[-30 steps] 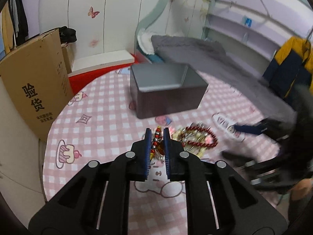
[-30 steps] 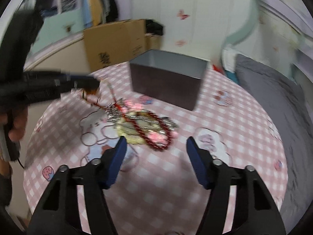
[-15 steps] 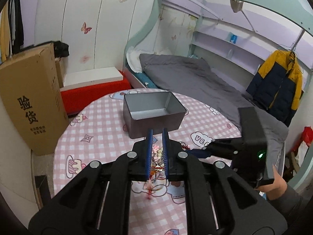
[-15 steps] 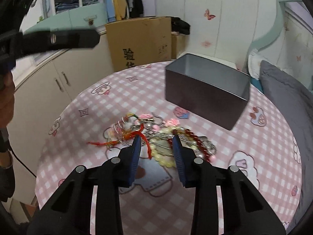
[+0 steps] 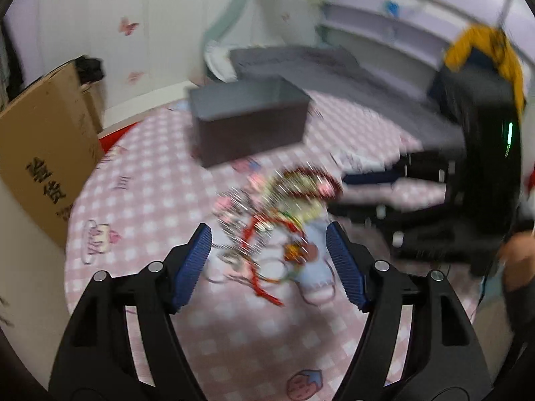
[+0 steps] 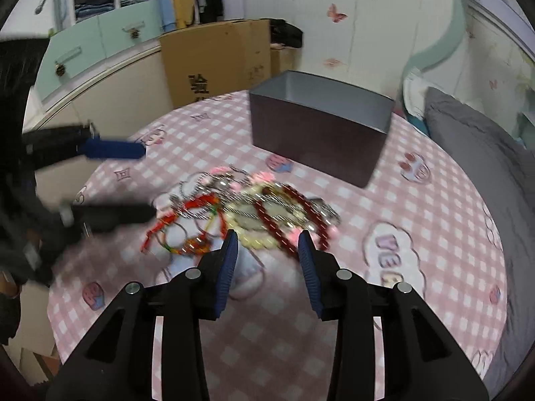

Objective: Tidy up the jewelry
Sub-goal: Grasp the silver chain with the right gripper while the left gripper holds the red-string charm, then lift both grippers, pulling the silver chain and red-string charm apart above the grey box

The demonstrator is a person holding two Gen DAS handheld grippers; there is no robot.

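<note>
I am holding my left gripper point(image 5: 269, 260) spread (jaws just opened, nothing pinched) over the jewelry pile point(image 5: 277, 207); the open box point(image 5: 249, 123) is lying beyond it.

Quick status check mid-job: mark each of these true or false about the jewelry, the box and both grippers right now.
1. The jewelry pile lies on the checked tablecloth. True.
2. The dark box has a lid on. False: its top is open.
3. The left gripper grips a bracelet. False: its jaws have just been opening and stand wide, nothing clamped.
4. The right gripper is open beside the pile. True.
5. The cardboard carton sits on the table. False: it stands beyond the table's edge.
</note>
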